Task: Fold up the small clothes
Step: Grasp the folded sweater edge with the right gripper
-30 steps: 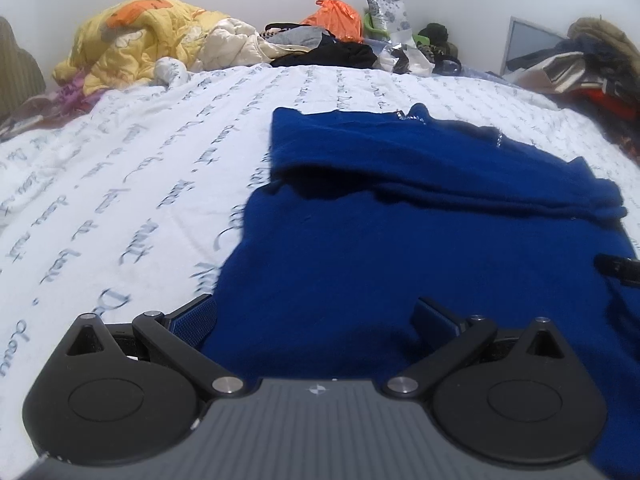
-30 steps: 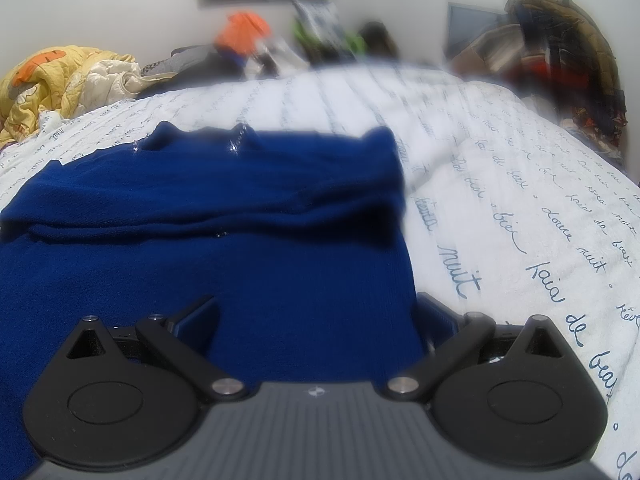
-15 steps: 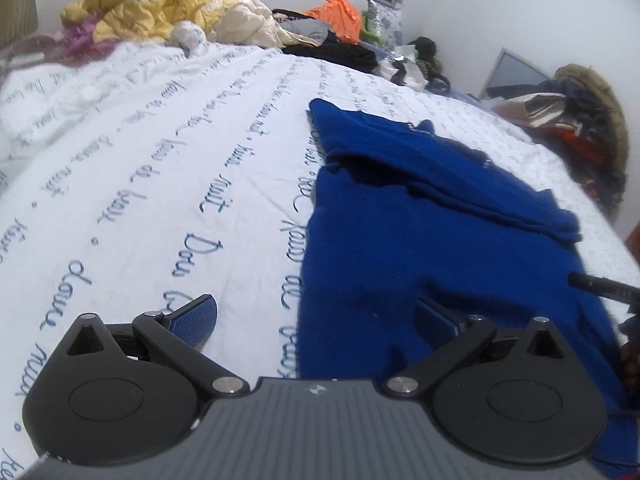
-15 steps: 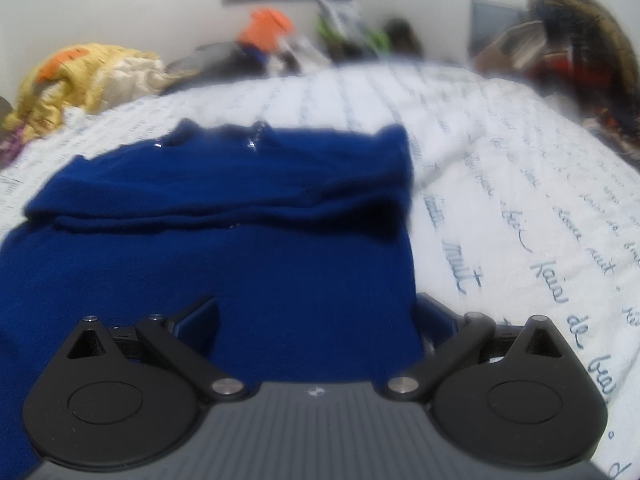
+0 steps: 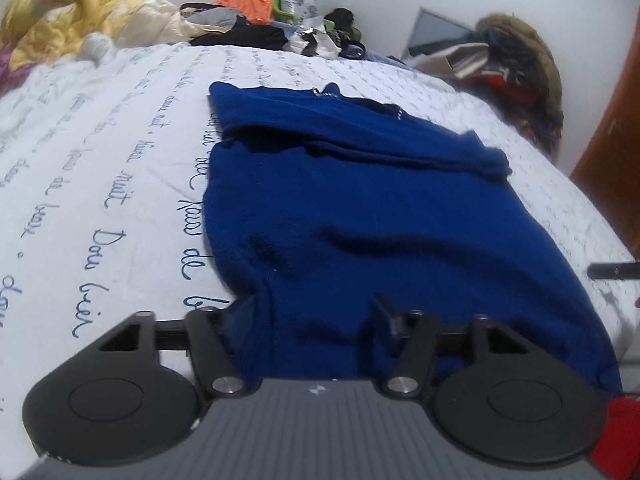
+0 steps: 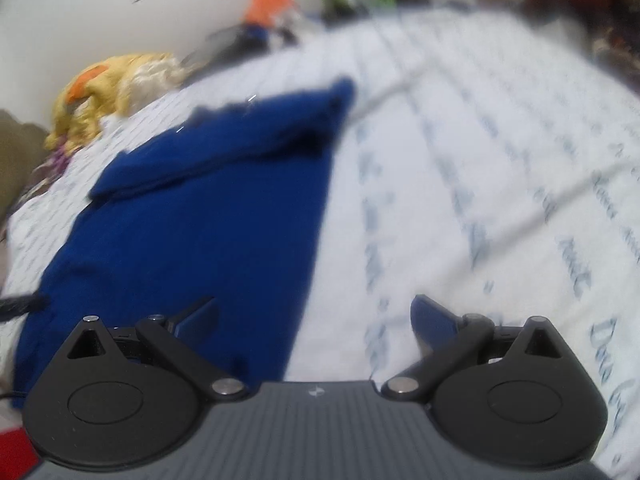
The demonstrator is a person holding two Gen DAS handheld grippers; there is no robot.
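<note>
A dark blue knit sweater (image 5: 360, 208) lies flat on the white bedsheet with blue script (image 5: 100, 152), its far part folded over. My left gripper (image 5: 312, 312) is open at the sweater's near left corner, with cloth between its fingers. My right gripper (image 6: 314, 316) is open over the sweater's (image 6: 208, 216) near right edge, left finger over the cloth, right finger over the sheet (image 6: 480, 200). The right wrist view is blurred.
A yellow quilt (image 5: 76, 28) and a pile of clothes and bags (image 5: 256, 12) lie at the head of the bed. More clothes are heaped at the right (image 5: 516, 60). The other gripper's tip (image 5: 612, 270) shows at the right edge.
My left gripper has moved back right onto the sweater's near left corner and narrowed its opening. My right gripper has swung right, so the sweater's right edge now runs between its fingers.
</note>
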